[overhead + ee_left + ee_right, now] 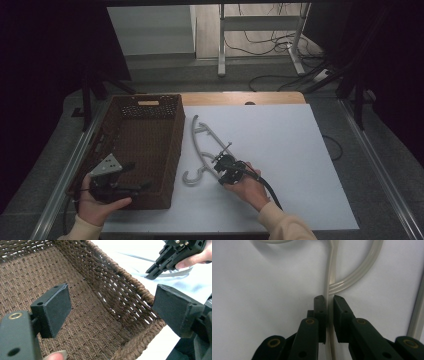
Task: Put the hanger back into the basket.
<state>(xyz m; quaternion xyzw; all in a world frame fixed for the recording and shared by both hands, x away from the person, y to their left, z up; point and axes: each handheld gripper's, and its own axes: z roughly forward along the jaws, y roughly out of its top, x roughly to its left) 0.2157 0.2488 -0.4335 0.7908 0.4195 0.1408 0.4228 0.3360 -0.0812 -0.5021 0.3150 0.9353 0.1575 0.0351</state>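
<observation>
Two grippers at work over a white worktop (280, 150): largest first. Worktop spread across most of the table, wooden edge bare along the far side. Brown wicker basket (172, 150) along the worktop's left edge, long side running from near to far, nothing seen inside. Pale plastic hanger (202, 147) lying flat just right of the basket, roughly mid-depth, hook curled toward the near-left, body stretching toward the far edge.

Left gripper (132, 189) hovering over the basket's near-left corner, jaws standing wide apart with only woven floor between them, as seen in the left gripper view (110, 307); holding nothing.

Right gripper (220, 162) down at the hanger, near where the hook meets the body. Right gripper view: jaws drawn together (329, 307) on the thin central stem of the hanger (331, 277), pads pressing either side of it, curved arm sweeping off toward the upper right.

Progress, as a judgement: grasp made, little else. Hanger not yet off the worktop, apparently flat against the white surface. Probably left to do: lifting it, carrying it leftward over the rim, setting it inside the basket, most likely lengthwise given the shape. Roughly the first third of the job done.
</observation>
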